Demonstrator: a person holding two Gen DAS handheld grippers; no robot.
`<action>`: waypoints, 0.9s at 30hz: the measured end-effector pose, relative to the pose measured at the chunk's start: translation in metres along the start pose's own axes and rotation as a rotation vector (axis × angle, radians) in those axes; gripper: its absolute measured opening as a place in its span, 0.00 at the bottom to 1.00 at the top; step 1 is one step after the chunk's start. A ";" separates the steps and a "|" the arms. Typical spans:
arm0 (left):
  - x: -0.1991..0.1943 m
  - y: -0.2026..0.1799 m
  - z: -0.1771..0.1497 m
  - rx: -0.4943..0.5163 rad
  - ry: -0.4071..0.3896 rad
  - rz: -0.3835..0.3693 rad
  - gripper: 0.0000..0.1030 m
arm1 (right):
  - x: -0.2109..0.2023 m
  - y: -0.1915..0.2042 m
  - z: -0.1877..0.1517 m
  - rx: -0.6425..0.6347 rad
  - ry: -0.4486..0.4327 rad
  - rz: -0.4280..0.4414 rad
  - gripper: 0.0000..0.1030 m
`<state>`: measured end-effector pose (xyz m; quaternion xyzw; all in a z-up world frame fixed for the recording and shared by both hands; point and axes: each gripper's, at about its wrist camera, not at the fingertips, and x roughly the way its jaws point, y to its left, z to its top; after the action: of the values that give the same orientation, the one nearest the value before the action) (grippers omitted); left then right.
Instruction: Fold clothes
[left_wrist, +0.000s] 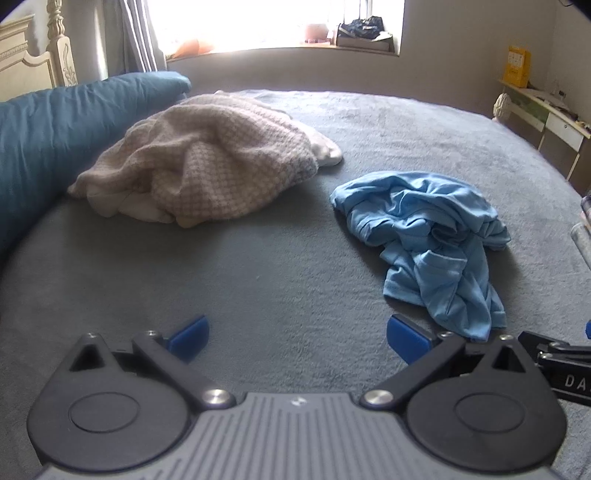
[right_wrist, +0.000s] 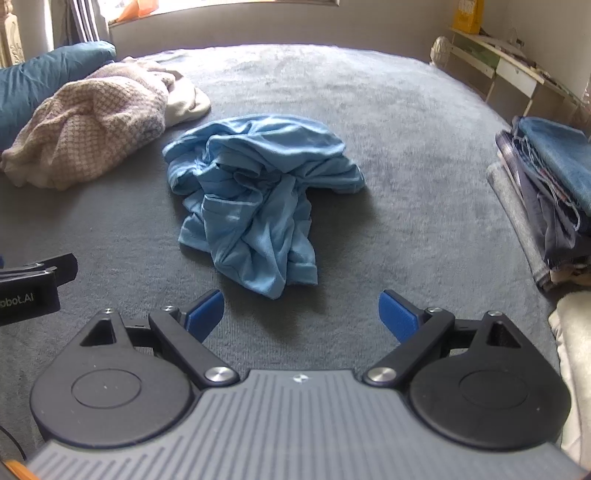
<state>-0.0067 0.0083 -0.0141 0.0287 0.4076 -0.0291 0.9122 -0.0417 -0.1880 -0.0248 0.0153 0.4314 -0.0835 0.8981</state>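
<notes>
A crumpled light blue shirt (left_wrist: 428, 236) (right_wrist: 255, 195) lies in a heap on the grey bed cover (left_wrist: 258, 266) (right_wrist: 406, 184). My left gripper (left_wrist: 297, 338) is open above the bare cover, with the shirt ahead and to its right. My right gripper (right_wrist: 301, 314) is open too, and the shirt's near hem lies just ahead of its blue fingertips (right_wrist: 397, 314). Neither gripper touches any cloth. A beige checked knit garment (left_wrist: 207, 162) (right_wrist: 92, 125) lies bunched at the left, over something white.
A teal pillow (left_wrist: 55, 136) (right_wrist: 37, 81) lies along the left edge. A stack of folded clothes (right_wrist: 550, 192) sits at the right edge of the bed. A pale desk (left_wrist: 546, 114) stands by the right wall, a window sill (left_wrist: 295, 44) behind.
</notes>
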 end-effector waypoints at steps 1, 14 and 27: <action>0.001 -0.001 0.000 0.006 -0.007 -0.008 1.00 | 0.000 0.000 0.001 -0.009 -0.010 0.008 0.88; 0.019 -0.001 0.003 0.016 -0.084 -0.152 1.00 | 0.004 -0.016 0.009 -0.078 -0.150 0.145 0.88; 0.048 0.003 0.007 -0.014 -0.095 -0.177 1.00 | 0.022 -0.031 0.016 -0.100 -0.226 0.186 0.89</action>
<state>0.0302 0.0095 -0.0452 -0.0150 0.3648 -0.1079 0.9247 -0.0209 -0.2231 -0.0307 0.0008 0.3280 0.0206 0.9444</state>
